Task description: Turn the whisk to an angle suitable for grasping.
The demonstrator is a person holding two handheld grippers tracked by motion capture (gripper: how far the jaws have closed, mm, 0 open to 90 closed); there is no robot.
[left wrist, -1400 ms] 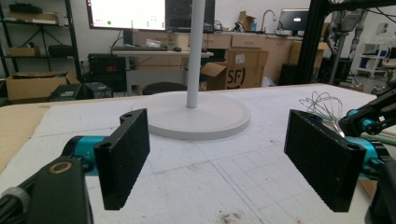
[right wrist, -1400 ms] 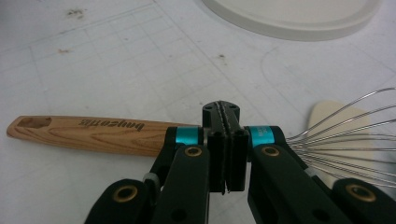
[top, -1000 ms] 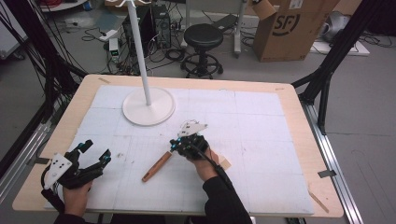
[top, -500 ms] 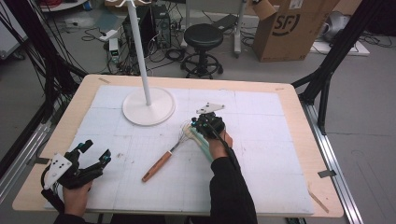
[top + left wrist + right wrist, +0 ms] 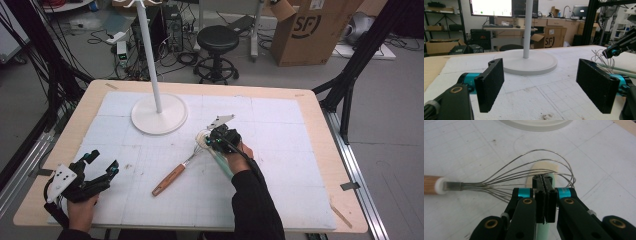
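The person wears black sleeves (image 5: 252, 200). The left gripper (image 5: 100, 167) is black, with a white plate dotted with dark holes on top, teal tips and a black cable. Its pads (image 5: 491, 82) are flat, black, rough-grained rectangles on teal metal collars. The right gripper (image 5: 212, 141) is black too, topped by a grey three-cornered plate, with a black cable along the sleeve. Its glossy links carry brass-ringed pivots and teal collars (image 5: 524, 192).
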